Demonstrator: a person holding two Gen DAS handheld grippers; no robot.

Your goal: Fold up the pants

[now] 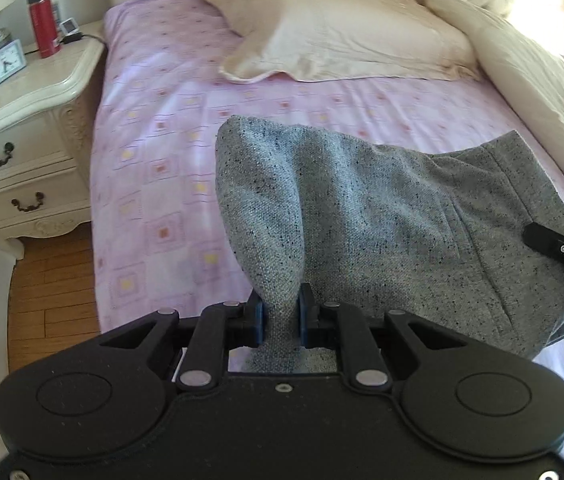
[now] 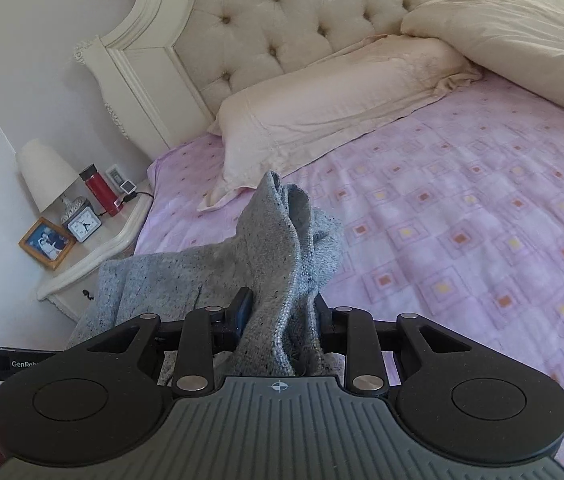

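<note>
The grey speckled pants (image 1: 382, 216) are held up above the pink patterned bed sheet (image 1: 162, 152). My left gripper (image 1: 281, 312) is shut on a bunched edge of the pants, which rise and fan out to the right. My right gripper (image 2: 280, 312) is shut on another bunched edge of the pants (image 2: 274, 248), with folds standing up between its fingers. One finger of the right gripper (image 1: 562, 248) shows at the right edge of the left wrist view, on the far corner of the fabric.
A cream pillow (image 1: 342, 28) and a cream duvet (image 1: 542, 80) lie at the head of the bed. A white nightstand (image 1: 22, 120) at the left holds a lamp, a clock (image 1: 4, 62) and a red bottle (image 1: 44, 24). Wooden floor (image 1: 50, 288) lies beside the bed.
</note>
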